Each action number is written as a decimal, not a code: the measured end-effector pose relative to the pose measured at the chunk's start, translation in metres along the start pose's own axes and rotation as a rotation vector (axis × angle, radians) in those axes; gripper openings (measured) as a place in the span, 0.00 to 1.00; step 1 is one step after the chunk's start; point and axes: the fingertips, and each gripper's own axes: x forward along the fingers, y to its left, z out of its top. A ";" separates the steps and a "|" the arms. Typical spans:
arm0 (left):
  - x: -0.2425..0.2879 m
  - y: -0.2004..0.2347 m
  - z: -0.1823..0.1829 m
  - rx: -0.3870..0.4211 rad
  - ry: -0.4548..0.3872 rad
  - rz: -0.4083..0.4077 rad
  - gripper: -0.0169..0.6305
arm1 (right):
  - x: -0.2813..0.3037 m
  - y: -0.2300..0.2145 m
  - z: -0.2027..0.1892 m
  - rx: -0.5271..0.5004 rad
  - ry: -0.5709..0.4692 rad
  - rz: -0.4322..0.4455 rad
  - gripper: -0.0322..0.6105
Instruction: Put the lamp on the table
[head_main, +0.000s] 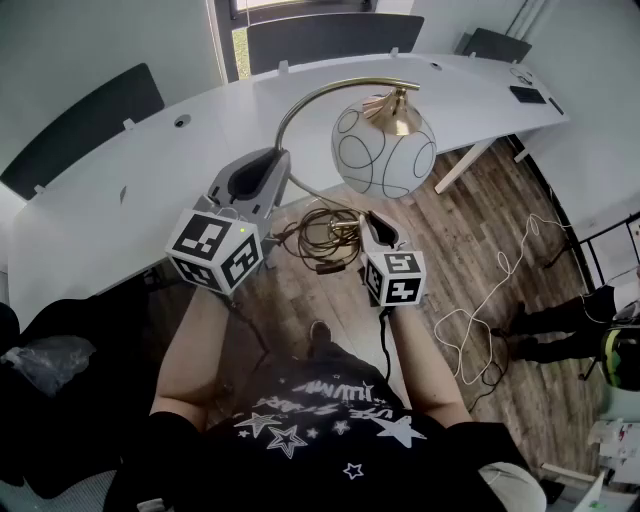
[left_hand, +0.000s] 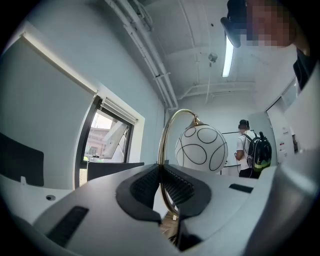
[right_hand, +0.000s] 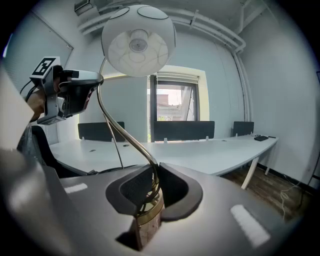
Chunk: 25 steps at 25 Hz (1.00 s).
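The lamp hangs in the air in front of me, over the floor and short of the white table (head_main: 110, 190). Its white globe shade (head_main: 385, 150) carries black loops, and a brass neck (head_main: 300, 100) arcs over it. My left gripper (head_main: 272, 165) is shut on the neck's upper curve; the thin brass rod (left_hand: 161, 165) runs between its pads. My right gripper (head_main: 372, 220) is shut low on the stem (right_hand: 149, 197), at the brass collar by the lamp's foot. The globe (right_hand: 138, 40) shows from below in the right gripper view. A coiled cord (head_main: 320, 235) hangs under the lamp.
The curved table (right_hand: 200, 155) has dark chairs (head_main: 330, 40) behind it and a black item (head_main: 527, 95) at its far right end. White cables (head_main: 490, 300) trail over the wood floor. A person (left_hand: 250, 150) stands by the far wall, and a black bag (head_main: 40, 340) lies at left.
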 end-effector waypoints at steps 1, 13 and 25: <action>0.000 -0.001 0.000 0.003 0.000 -0.002 0.07 | 0.000 -0.001 0.000 0.001 -0.003 -0.008 0.12; -0.005 -0.006 0.006 0.009 -0.008 -0.009 0.07 | -0.004 -0.001 0.005 0.019 -0.031 -0.029 0.12; 0.004 -0.008 -0.007 0.019 0.010 -0.028 0.07 | -0.003 -0.007 -0.007 0.046 -0.011 -0.031 0.12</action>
